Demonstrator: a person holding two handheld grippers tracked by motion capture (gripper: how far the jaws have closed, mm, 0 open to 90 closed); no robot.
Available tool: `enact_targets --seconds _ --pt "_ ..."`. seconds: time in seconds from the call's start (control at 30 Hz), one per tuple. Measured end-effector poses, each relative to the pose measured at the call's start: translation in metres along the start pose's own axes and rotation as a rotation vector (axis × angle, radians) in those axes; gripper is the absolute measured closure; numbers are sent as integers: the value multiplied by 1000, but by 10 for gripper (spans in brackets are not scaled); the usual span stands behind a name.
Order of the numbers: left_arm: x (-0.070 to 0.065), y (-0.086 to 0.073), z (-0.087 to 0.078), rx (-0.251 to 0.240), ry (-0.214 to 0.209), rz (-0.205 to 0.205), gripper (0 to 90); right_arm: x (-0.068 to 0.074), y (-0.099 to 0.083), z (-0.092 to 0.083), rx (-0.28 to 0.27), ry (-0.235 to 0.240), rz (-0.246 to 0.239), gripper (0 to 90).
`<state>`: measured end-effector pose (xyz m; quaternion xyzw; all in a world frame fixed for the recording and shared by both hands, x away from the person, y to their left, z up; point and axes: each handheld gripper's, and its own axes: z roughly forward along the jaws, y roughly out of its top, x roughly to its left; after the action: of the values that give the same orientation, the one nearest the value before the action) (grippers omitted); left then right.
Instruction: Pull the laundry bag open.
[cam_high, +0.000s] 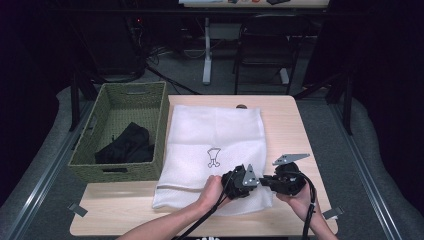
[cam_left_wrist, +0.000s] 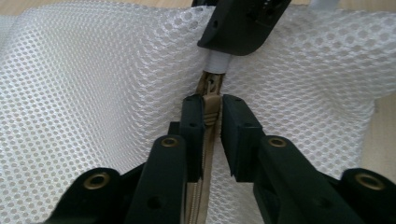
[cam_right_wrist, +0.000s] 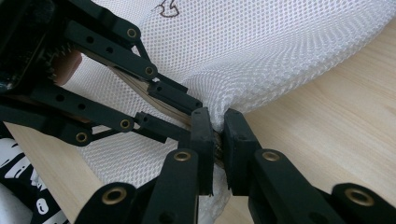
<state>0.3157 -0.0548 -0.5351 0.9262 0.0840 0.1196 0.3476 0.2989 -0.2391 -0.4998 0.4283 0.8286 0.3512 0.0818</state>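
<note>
- Left gripper view: left gripper (cam_left_wrist: 212, 116), fingers narrow, pinched the zip pull (cam_left_wrist: 211, 106) of the mesh bag (cam_left_wrist: 93, 93); zip ran lengthwise away from them.
- Right gripper (cam_right_wrist: 215, 135), fingers closed on the bag's edge at the zip end.
- Bag lay flat on the desk (cam_high: 295, 130), beside the basket (cam_high: 127, 97).

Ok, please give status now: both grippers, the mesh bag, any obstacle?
Left gripper shut on zipper pull. Right gripper shut on mesh bag edge. Nothing in the way.

Light wooden desk (cam_high: 290, 120) | white mesh bag (cam_high: 215, 135) lying flat across its middle | green woven basket (cam_high: 112, 170) at its left edge, overhanging, beside the bag
</note>
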Motion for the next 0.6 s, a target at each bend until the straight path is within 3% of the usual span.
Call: enact_targets --seconds 0.33,0.6 --pt "-2 0 0 -13 11 -4 848 -1 0 -1 -13 -8 -2 843" --pt "1 -1 2 5 -19 8 836 1 0 1 -3 -4 -13 843"
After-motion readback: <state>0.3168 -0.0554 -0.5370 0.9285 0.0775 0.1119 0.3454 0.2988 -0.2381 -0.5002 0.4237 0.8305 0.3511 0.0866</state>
